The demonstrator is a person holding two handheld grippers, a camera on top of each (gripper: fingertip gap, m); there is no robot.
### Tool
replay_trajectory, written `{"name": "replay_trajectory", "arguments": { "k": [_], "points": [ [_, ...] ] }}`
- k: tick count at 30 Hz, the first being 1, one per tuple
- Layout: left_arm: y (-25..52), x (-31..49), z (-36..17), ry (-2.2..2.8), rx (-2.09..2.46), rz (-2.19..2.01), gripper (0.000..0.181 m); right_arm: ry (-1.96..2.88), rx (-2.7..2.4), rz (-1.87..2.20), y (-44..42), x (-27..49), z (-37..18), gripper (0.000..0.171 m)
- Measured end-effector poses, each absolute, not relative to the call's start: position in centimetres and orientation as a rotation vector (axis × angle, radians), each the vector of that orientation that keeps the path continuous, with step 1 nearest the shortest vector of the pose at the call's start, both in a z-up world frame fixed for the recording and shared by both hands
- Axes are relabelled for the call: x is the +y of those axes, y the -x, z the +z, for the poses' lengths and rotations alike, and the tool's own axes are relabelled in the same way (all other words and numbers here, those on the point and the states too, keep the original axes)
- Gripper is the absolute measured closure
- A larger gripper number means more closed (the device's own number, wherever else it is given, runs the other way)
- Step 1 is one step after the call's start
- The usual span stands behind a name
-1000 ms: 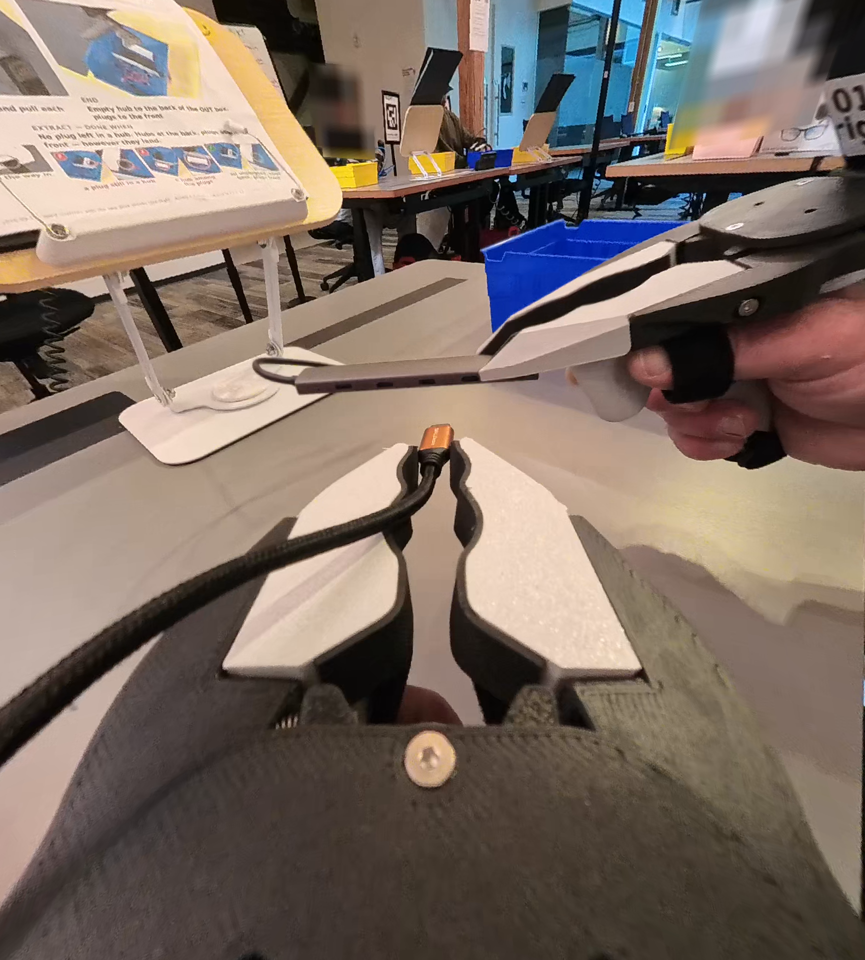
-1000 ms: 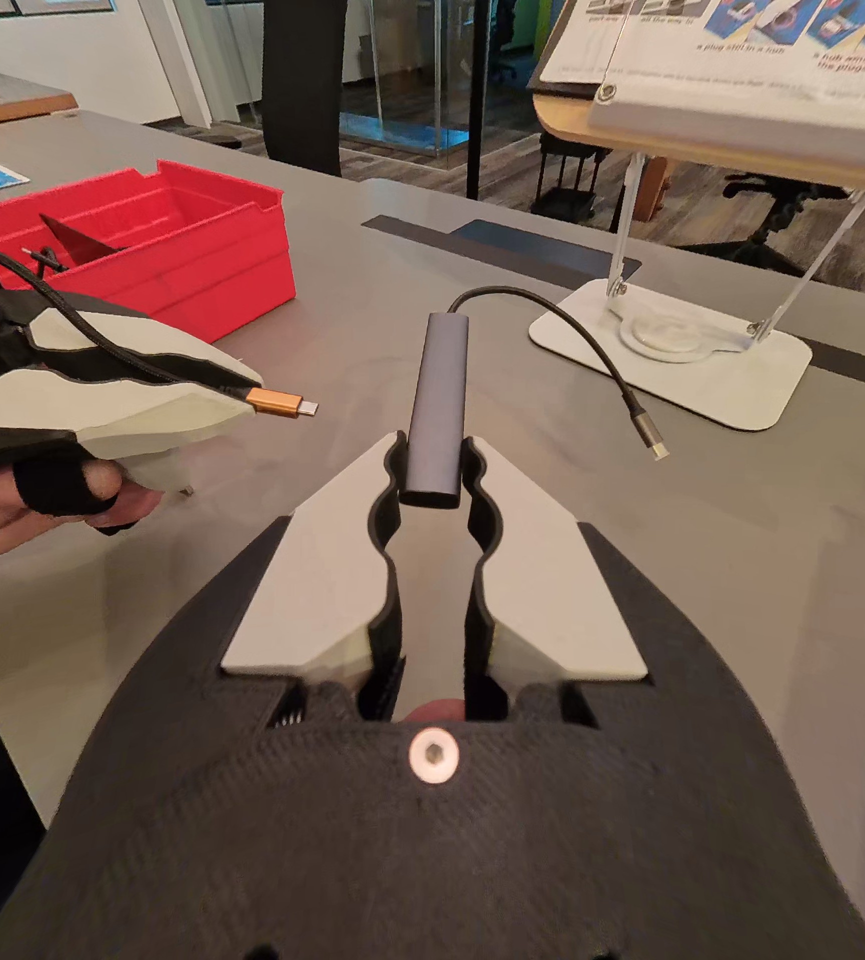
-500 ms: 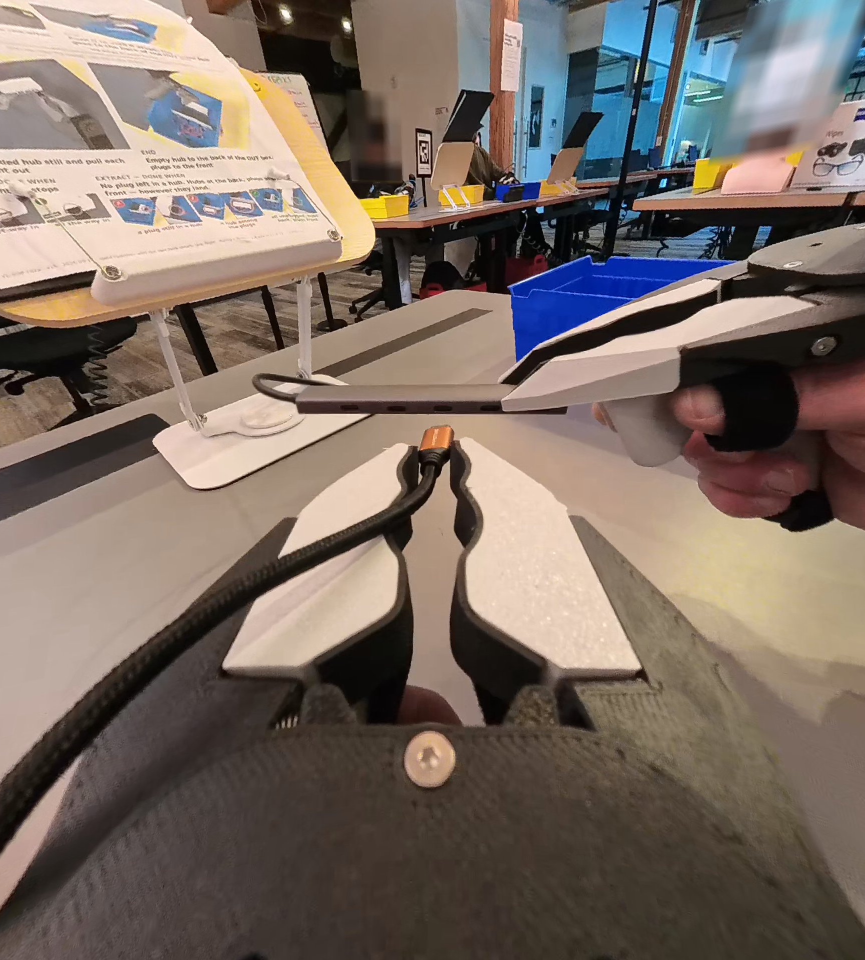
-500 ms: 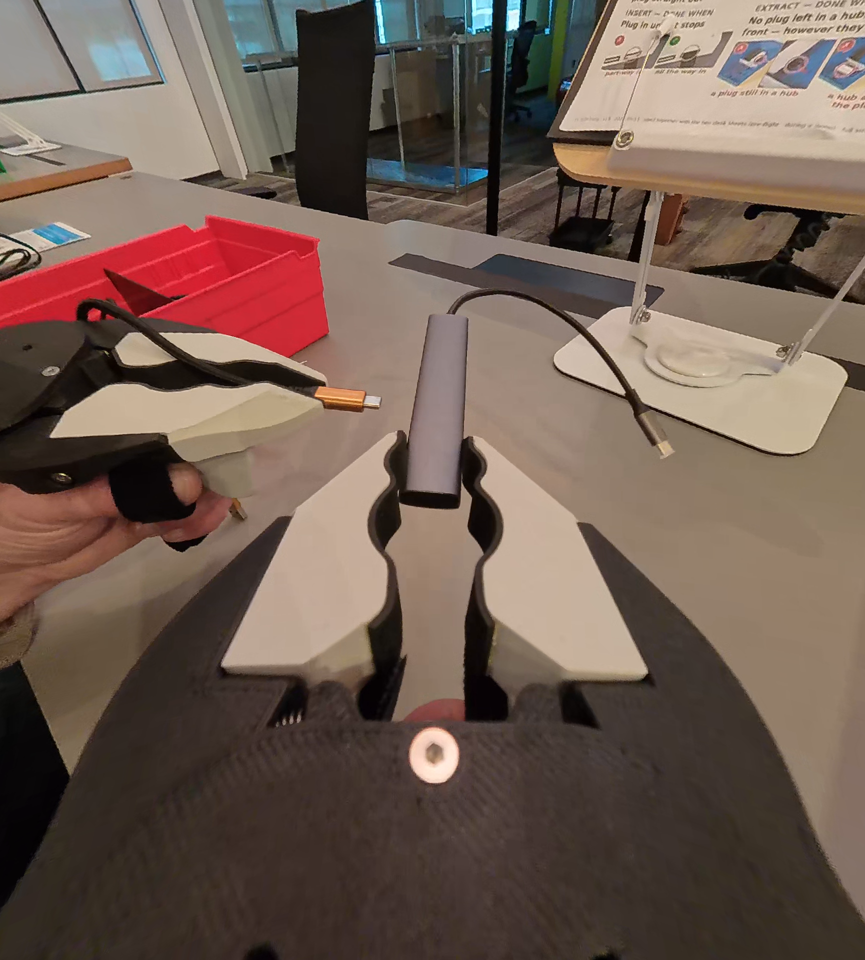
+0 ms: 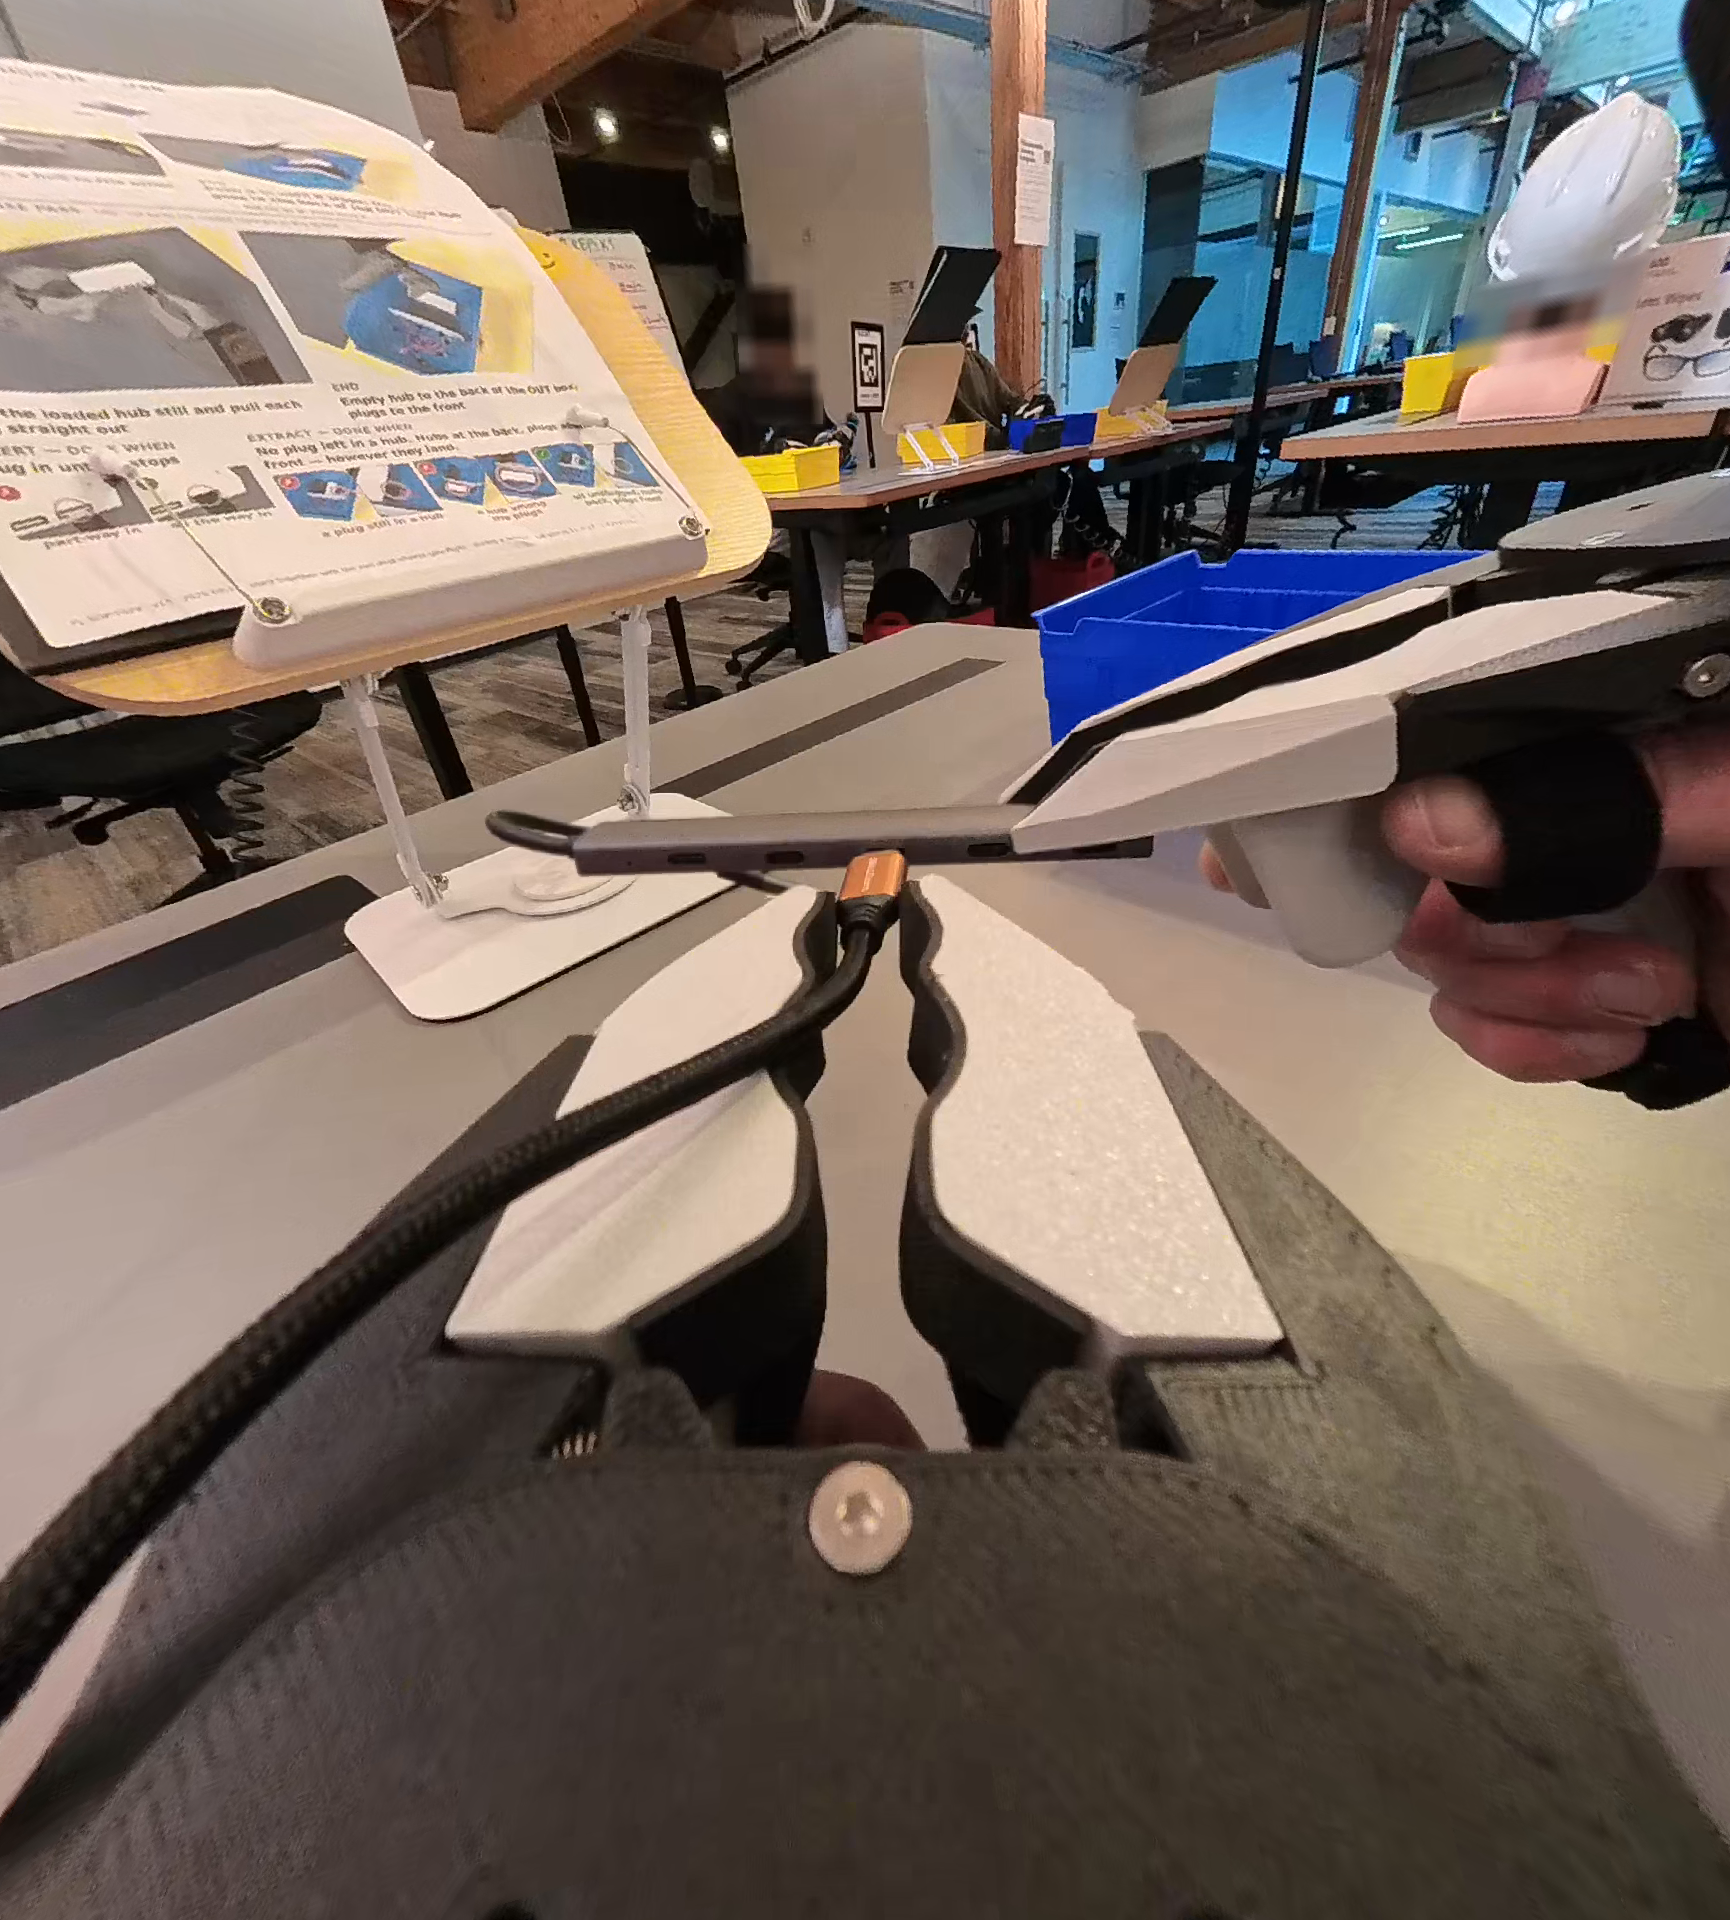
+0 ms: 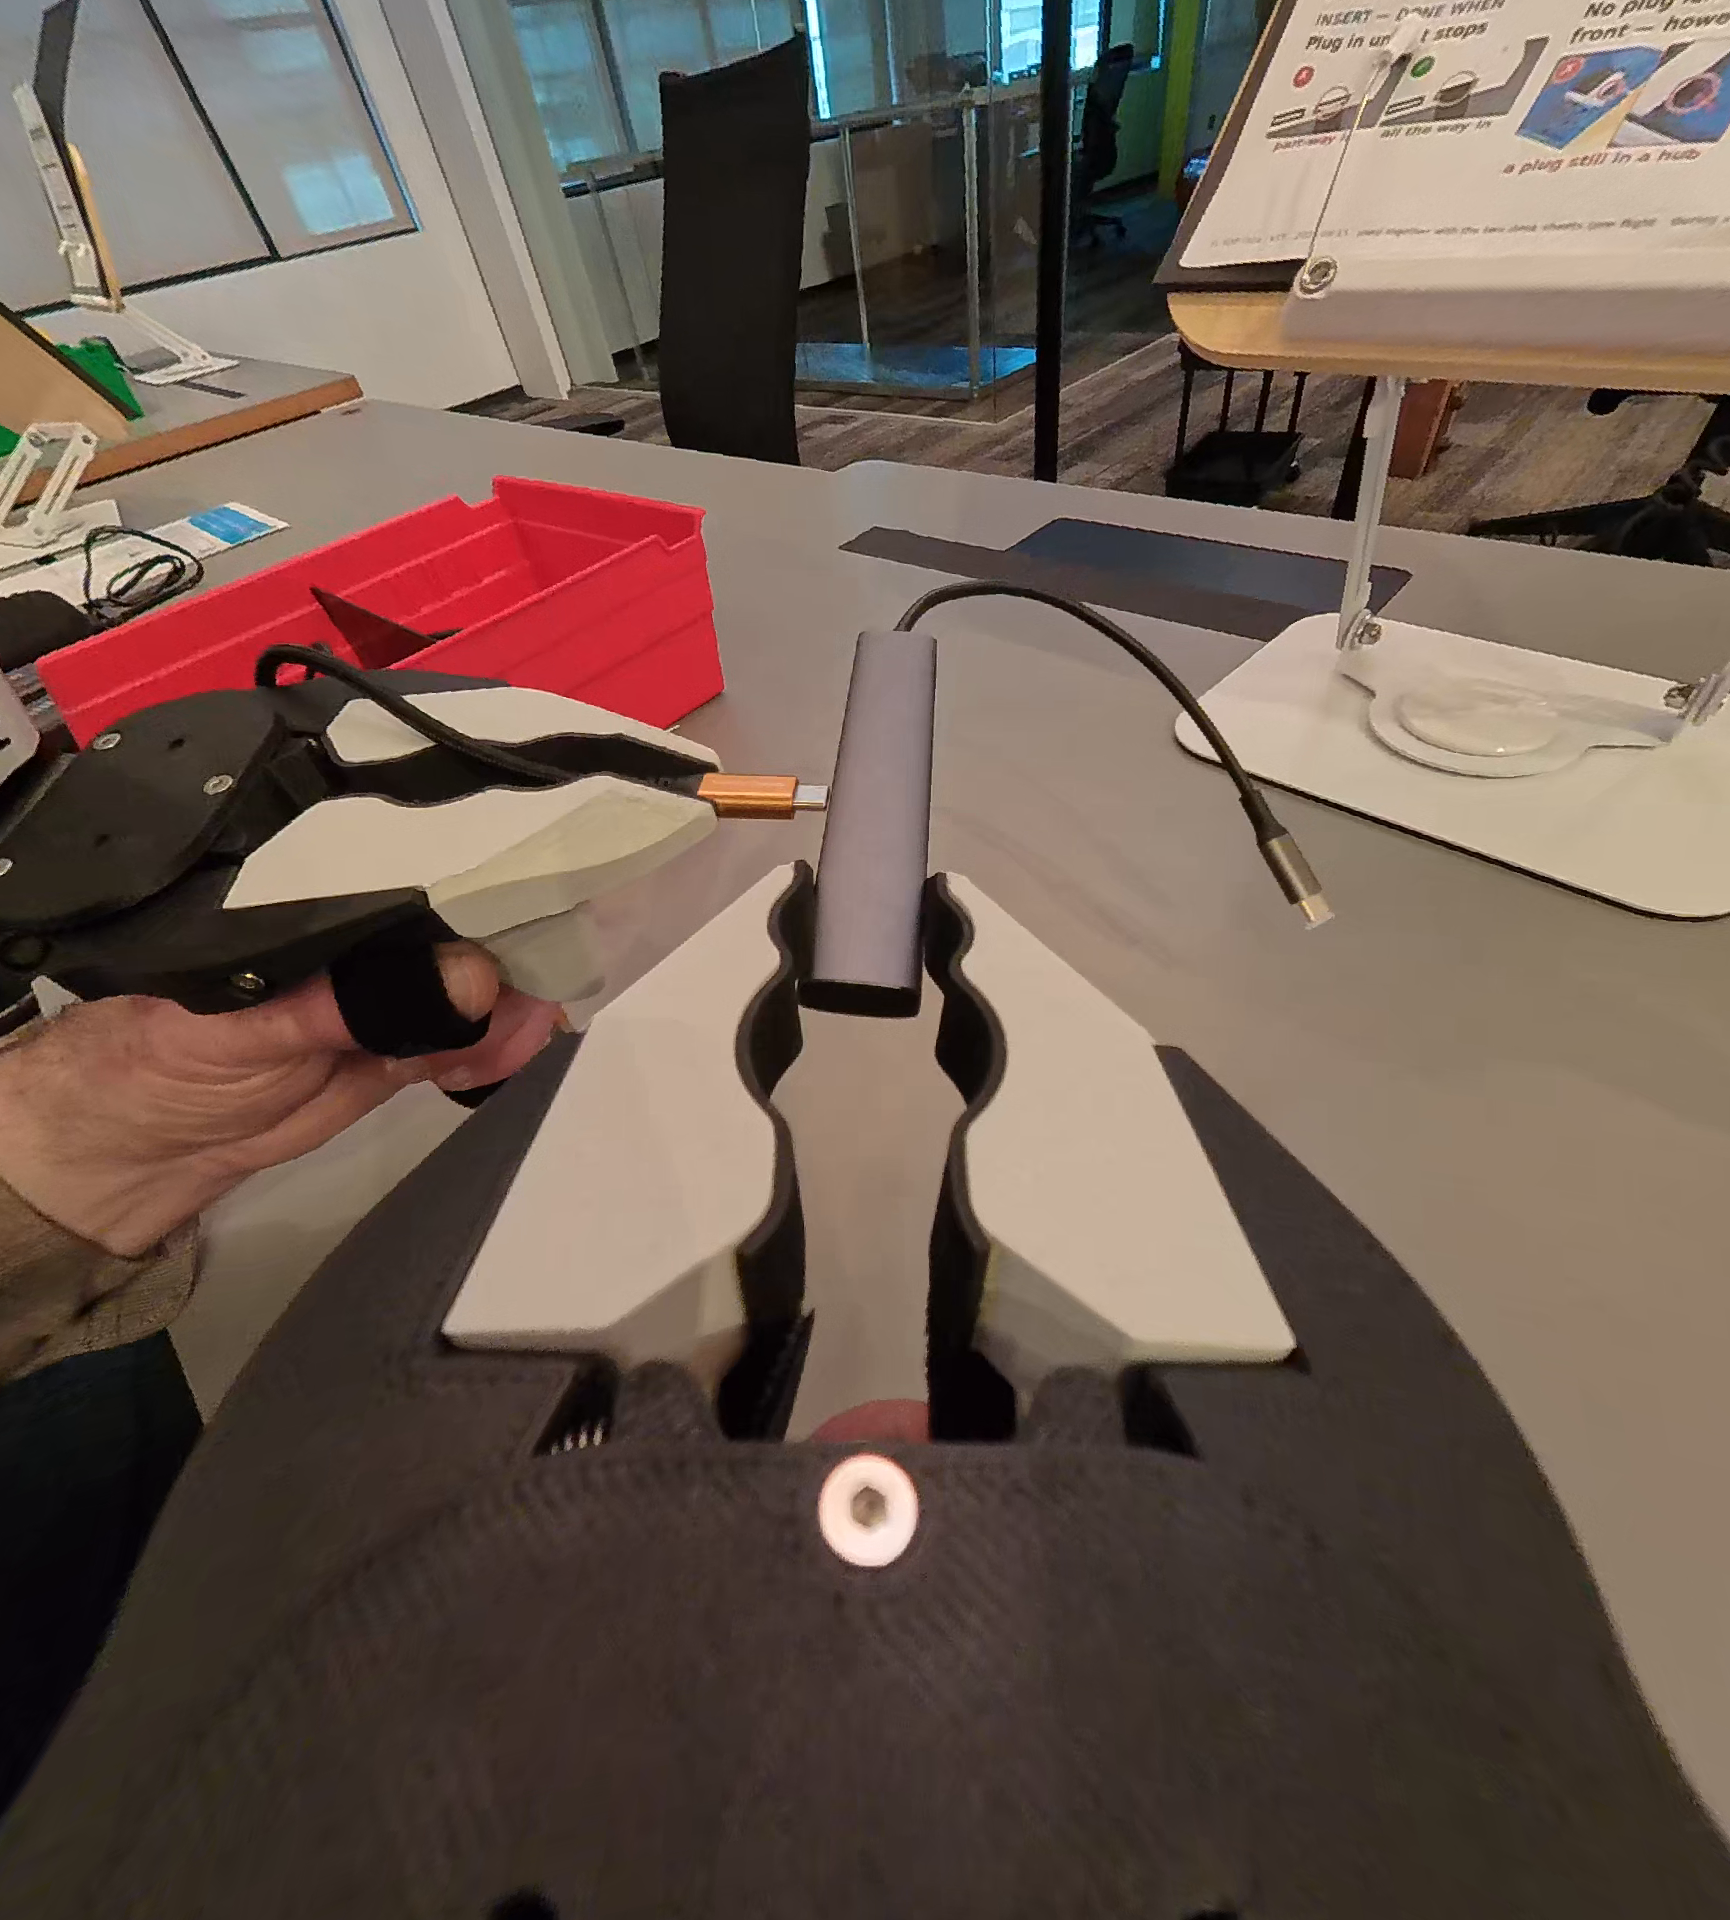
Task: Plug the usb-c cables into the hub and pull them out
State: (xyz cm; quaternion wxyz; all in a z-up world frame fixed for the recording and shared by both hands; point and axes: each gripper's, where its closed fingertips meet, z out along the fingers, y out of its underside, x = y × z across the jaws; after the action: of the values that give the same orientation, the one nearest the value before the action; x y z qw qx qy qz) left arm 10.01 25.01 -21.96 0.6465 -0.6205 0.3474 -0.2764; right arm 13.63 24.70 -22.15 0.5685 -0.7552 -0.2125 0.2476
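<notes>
one grey hub [image 6: 871, 810], held off the table, clamped in the right gripper [image 6: 866, 935]. one orange-tipped cable [image 6: 752, 797] pinched in the left gripper [image 5: 866, 914], its plug just beside the hub's four side ports; whether it has entered is hidden.

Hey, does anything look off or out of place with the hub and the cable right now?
Nothing stands out. The right gripper holds the grey hub level above the table, and the left gripper holds the orange plug square to the hub's side, its tip at a port. The hub's own lead hangs free.
</notes>
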Motion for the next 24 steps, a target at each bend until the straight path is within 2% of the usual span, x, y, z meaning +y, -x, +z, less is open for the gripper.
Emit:
{"name": "replay_trajectory", "arguments": {
  "k": [24],
  "points": [
    [-9.99, 24.62, -21.74, 1.378, 0.850, -0.630, 0.170, 1.764, -0.566, 0.609, -13.23, 24.20, -21.86, 0.153]
  ]
}}
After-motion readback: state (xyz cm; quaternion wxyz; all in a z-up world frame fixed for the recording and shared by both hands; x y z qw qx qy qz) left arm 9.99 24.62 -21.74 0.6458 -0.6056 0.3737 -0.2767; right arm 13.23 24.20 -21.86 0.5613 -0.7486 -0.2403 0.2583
